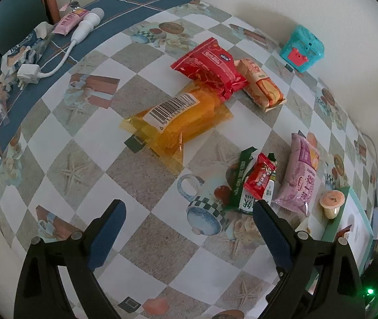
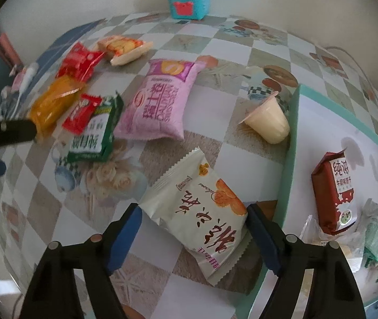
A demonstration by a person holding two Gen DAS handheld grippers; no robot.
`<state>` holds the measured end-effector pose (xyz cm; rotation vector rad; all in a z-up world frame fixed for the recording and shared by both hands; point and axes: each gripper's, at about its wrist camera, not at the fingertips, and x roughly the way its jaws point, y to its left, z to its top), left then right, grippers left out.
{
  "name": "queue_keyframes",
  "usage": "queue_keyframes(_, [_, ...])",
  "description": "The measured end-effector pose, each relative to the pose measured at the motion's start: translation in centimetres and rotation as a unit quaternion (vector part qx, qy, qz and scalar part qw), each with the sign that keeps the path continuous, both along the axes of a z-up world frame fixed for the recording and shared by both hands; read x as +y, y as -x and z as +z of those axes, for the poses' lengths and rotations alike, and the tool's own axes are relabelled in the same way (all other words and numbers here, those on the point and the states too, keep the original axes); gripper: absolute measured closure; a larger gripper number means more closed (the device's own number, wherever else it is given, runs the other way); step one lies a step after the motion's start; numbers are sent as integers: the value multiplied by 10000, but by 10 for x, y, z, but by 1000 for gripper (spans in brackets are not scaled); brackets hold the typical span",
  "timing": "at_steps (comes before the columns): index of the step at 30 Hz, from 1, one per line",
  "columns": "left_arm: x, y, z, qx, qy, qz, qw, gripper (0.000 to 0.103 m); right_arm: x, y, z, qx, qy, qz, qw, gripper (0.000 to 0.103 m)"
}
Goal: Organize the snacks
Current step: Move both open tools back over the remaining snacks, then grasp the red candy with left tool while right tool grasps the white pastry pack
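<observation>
R gripper point(image 2: 193, 232) spread, straddling white pack point(image 2: 202, 212) lying on table point(image 2: 210, 45) beside tray point(image 2: 292, 138). L gripper point(image 1: 189, 210) spread, holding nothing. Judging pack light, puffy, slick film, crushable; I'm aiming across its midsection w/ gentle squeeze.

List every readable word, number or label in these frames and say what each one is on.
"瑞士卷" on the pink packet.
"纯奶" on the brown packet in the tray.
Barcode on the orange packet: digits too blurred to read.
White packet between the right gripper fingers: brush script, not legible.
Green packet, small red packet: blurred.
</observation>
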<state>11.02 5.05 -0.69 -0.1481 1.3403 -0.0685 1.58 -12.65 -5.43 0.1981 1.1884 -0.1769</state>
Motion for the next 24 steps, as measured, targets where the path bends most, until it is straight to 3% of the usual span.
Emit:
queue_keyframes(4, [-5,-7,-10,162,98,-100,9998,7,-6,-7,-1,-49,-30,-120,9999,21])
queue_keyframes(10, [-21,-22,-15,94,385,-394,9984,7,-11,-16,-3,-118,-148,-391,9991,21])
queue_keyframes(15, [-41,-26,-17,-148,137,-682,9975,10,-15,-21,-1,-140,-190,-516,9984,22])
queue_keyframes(17, [-47,-26,-17,-246,97,-776,9966,27,-15,-21,-1,-143,-220,-560,9981,22])
queue_keyframes(21, [-60,-27,-23,-348,61,-957,9948,37,-17,-22,-1,-154,-302,-643,9974,22])
queue_keyframes(23, [-63,-29,-26,-381,22,-1005,9942,59,-19,-23,-1,-162,-316,-641,9973,22])
queue_keyframes(24, [-65,-29,-27,-397,22,-1032,9939,64,-19,-23,-1,-165,-323,-641,9973,22])
